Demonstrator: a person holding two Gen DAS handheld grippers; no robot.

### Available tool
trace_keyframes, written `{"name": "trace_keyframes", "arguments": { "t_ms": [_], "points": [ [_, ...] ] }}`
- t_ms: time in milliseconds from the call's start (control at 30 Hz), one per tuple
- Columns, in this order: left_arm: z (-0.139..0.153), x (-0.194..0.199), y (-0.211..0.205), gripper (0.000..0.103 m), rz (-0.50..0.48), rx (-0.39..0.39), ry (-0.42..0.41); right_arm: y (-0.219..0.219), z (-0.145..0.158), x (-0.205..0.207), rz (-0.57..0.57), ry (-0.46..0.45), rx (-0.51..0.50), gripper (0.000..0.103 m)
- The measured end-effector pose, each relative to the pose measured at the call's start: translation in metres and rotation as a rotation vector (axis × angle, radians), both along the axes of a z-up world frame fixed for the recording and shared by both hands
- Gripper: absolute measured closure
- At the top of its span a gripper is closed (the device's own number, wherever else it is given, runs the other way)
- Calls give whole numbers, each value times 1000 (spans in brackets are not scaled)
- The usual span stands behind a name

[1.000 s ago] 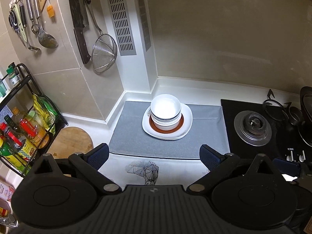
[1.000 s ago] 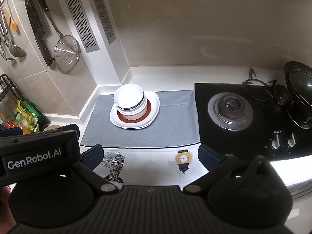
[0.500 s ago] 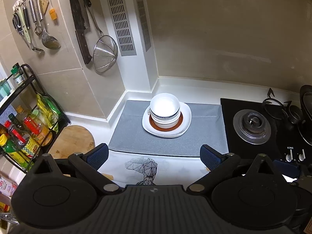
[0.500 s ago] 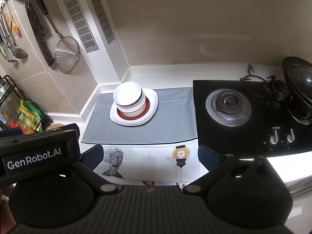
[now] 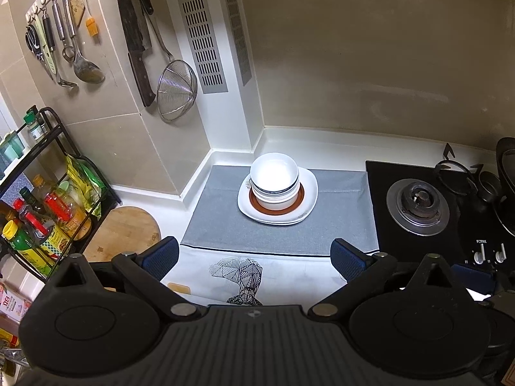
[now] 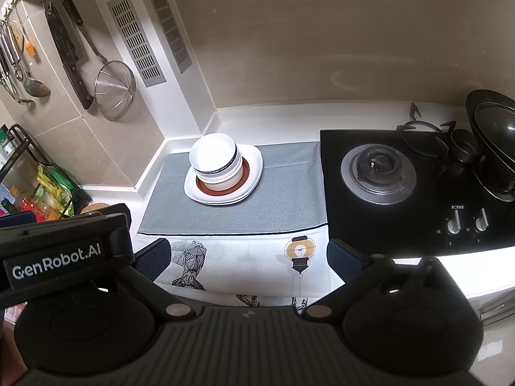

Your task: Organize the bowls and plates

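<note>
White bowls (image 5: pixel 274 177) stacked; both grippers spread; only right cam shows wok (image 6: pixel 495 135).

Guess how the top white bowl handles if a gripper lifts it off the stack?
Top bowl looks glazed, so probably slippery and breakable. It sits nested, slightly off-centre on the bowls below, so a sideways push may shift the stack on the plates.

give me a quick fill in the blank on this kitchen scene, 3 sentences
1. The bowls are stacked on a plate with a ____ rim.
2. The white plates rest on a ____ mat.
3. Both the left tool and the right tool have their jaws ____.

Missing words: brown; grey; open
</note>
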State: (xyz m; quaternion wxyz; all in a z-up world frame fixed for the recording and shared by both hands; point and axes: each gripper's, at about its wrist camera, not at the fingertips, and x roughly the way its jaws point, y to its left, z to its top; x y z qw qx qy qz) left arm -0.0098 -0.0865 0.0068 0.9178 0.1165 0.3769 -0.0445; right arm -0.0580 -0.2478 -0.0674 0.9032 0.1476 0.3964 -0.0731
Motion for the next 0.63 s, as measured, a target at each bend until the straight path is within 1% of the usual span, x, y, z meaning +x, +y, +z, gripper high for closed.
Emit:
{"name": "trace_keyframes", "arguments": {
  "t_ms": [633],
  "points": [
    [-5,0,0,3,-24,-4,8,-2,-3,-5,-19,6,-15,0]
  ]
}}
